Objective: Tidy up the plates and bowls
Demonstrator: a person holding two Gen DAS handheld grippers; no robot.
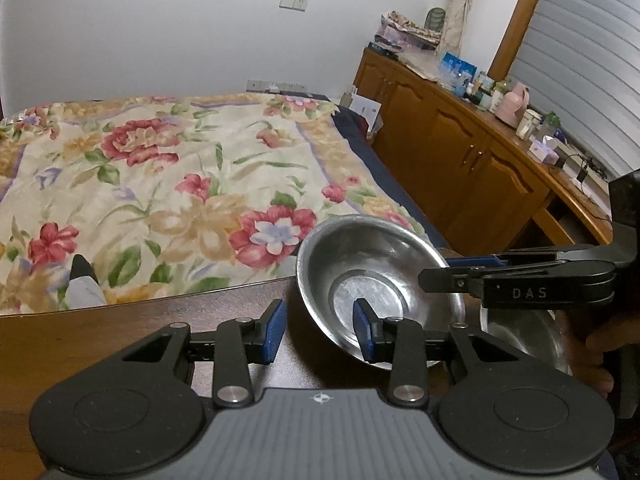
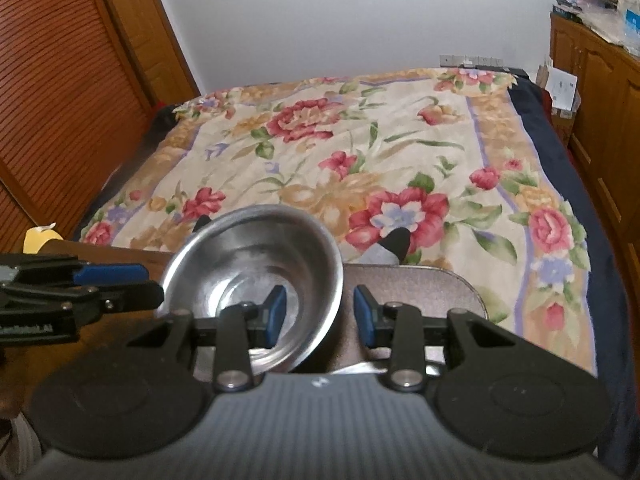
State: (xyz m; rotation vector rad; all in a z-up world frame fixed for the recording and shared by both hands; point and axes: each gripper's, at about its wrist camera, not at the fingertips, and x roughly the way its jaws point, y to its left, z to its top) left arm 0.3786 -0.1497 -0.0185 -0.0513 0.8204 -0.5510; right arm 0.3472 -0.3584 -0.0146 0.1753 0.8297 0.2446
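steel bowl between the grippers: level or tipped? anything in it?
Tipped and empty. The steel bowl has its opening tilted toward both cameras, bare metal inside. Both grippers straddle its rim, open; what supports it is unclear.

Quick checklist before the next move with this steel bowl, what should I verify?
1. Left gripper straddles the steel bowl wall: ok.
2. Right gripper straddles the wall on the other side: ok.
3. A gripper clamped on the bowl: not ok, both sets of jaws gape.
4. Bowl level: not ok, it is tilted.
5. What supports the bowl: cannot tell.
6. Second steel dish free to receive it: cannot tell, partly hidden.
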